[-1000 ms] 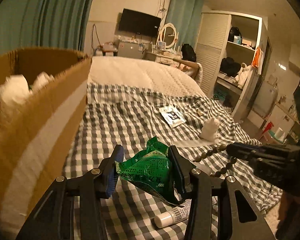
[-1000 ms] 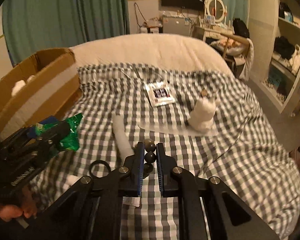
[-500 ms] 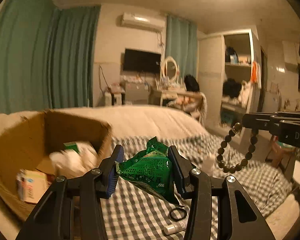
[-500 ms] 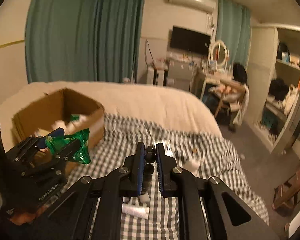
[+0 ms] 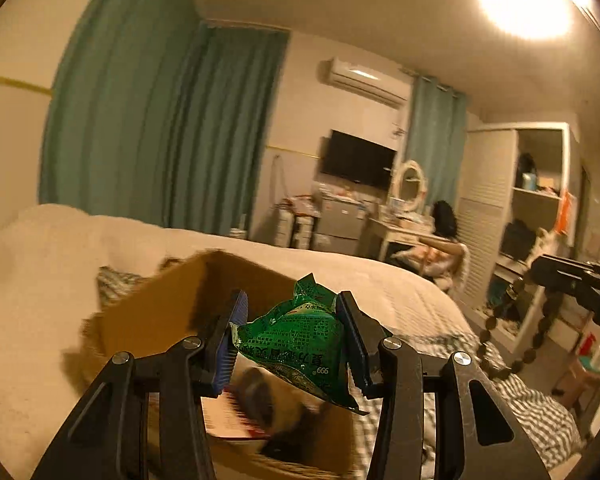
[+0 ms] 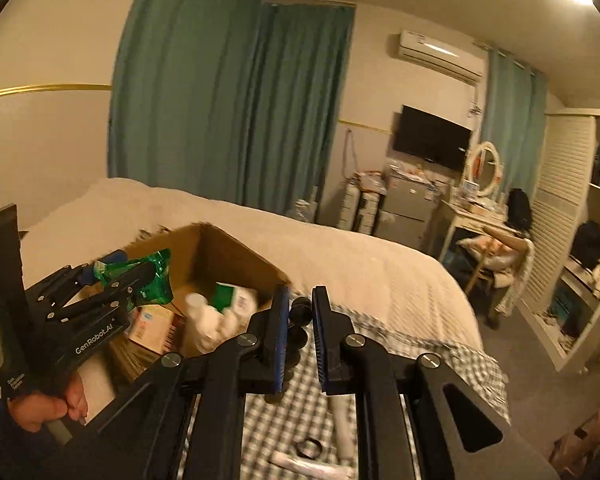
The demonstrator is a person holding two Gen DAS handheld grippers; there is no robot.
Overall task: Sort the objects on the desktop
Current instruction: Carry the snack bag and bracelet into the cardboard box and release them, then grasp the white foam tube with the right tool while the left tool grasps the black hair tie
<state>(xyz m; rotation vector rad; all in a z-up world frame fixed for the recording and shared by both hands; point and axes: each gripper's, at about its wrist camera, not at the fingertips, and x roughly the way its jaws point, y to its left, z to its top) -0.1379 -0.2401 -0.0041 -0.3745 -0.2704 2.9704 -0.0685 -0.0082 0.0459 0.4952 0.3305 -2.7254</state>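
My left gripper (image 5: 292, 320) is shut on a crumpled green packet (image 5: 300, 340) and holds it above the open cardboard box (image 5: 160, 312) on the bed. The right wrist view shows that left gripper (image 6: 132, 272) over the box's (image 6: 228, 248) near left corner, packet (image 6: 152, 280) in its jaws. My right gripper (image 6: 300, 312) is shut on a string of dark beads (image 6: 300, 312); the beads (image 5: 540, 328) dangle from it at the right of the left wrist view. It hovers over the checked cloth, just right of the box.
Inside the box lie small cartons (image 6: 156, 328), a white bottle (image 6: 204, 316) and a green-white pack (image 6: 232, 296). On the checked cloth (image 6: 420, 344) below lie a white tube (image 6: 312, 466), a black ring (image 6: 309, 448) and a white roll (image 6: 342, 420). A hand (image 6: 48, 408) grips the left tool.
Both grippers rose and swung left toward the box. The green packet now hangs over the box opening, and the beads have come up beside the box.
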